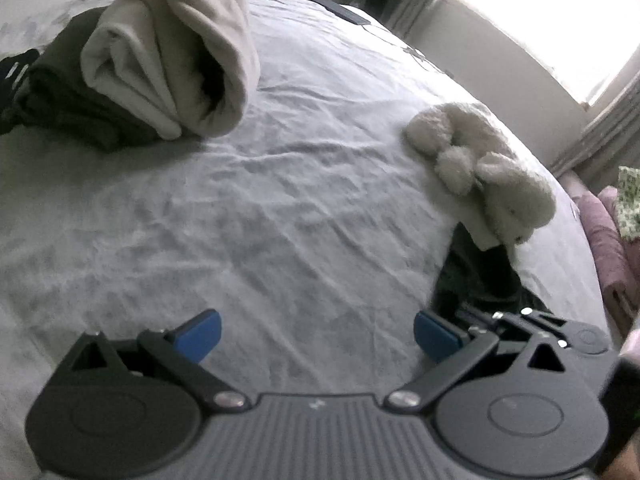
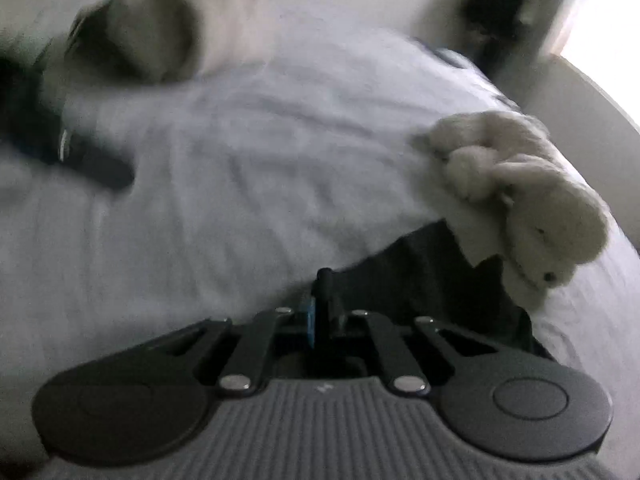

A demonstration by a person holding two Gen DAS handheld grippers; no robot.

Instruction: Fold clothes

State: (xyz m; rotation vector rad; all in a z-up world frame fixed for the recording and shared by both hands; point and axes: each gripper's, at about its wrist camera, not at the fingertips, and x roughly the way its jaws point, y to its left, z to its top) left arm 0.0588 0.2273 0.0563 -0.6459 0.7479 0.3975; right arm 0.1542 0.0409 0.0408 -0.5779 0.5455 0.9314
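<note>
A dark garment (image 2: 432, 276) lies on the white bed sheet (image 2: 240, 184), partly under a cream plush toy (image 2: 532, 196). My right gripper (image 2: 320, 304) is shut on the edge of the dark garment. My left gripper (image 1: 318, 338) is open and empty above the sheet (image 1: 240, 208), its blue pads (image 1: 202, 334) wide apart. The dark garment (image 1: 476, 276) shows just beyond its right finger, with the right gripper's body beside it. A folded beige hoodie (image 1: 176, 48) rests on a dark folded pile (image 1: 68, 84) at the far left.
The plush toy (image 1: 488, 176) lies near the bed's right edge. Pink bedding (image 1: 608, 240) sits past that edge. A bright window (image 1: 560, 20) and curtains are at the back right. A dark strap with a buckle (image 2: 80, 156) lies on the left of the bed.
</note>
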